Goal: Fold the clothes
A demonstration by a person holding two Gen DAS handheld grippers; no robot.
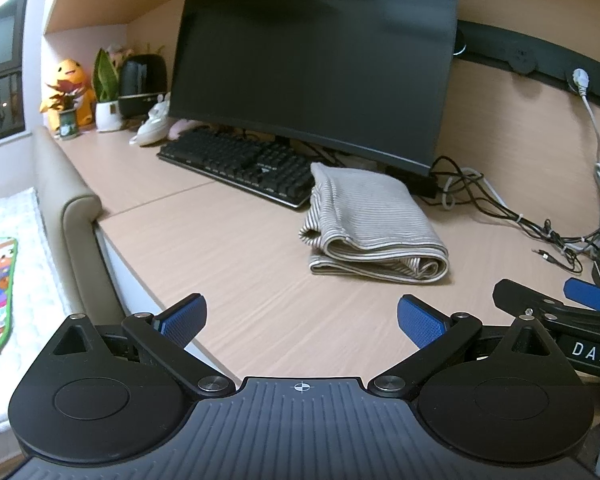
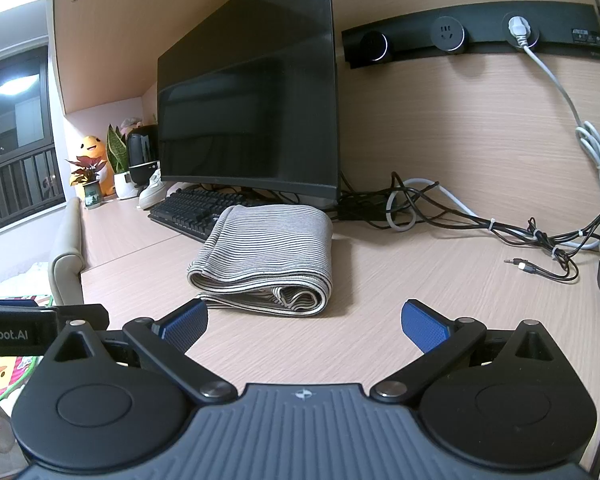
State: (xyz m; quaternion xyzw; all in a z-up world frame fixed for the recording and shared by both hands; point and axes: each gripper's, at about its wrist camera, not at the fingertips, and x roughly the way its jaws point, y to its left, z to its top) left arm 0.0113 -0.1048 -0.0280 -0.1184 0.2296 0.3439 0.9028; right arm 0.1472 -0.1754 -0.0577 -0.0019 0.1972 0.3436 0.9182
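Both grippers' blue ribbed jaws spread empty, left gripper, right gripper, striped folded cloth, woodgrain desk

A folded cloth with fine grey and off-white stripes lies on a pale beige wood-grain desk. Behind it are a black monitor and black keyboard, and both grippers are black with blue textured finger pads. A yellow-orange plush toy stands beside green plants in white pots.

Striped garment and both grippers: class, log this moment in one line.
striped garment: folded, on desk | left gripper: open, empty | right gripper: open, empty | contact: none
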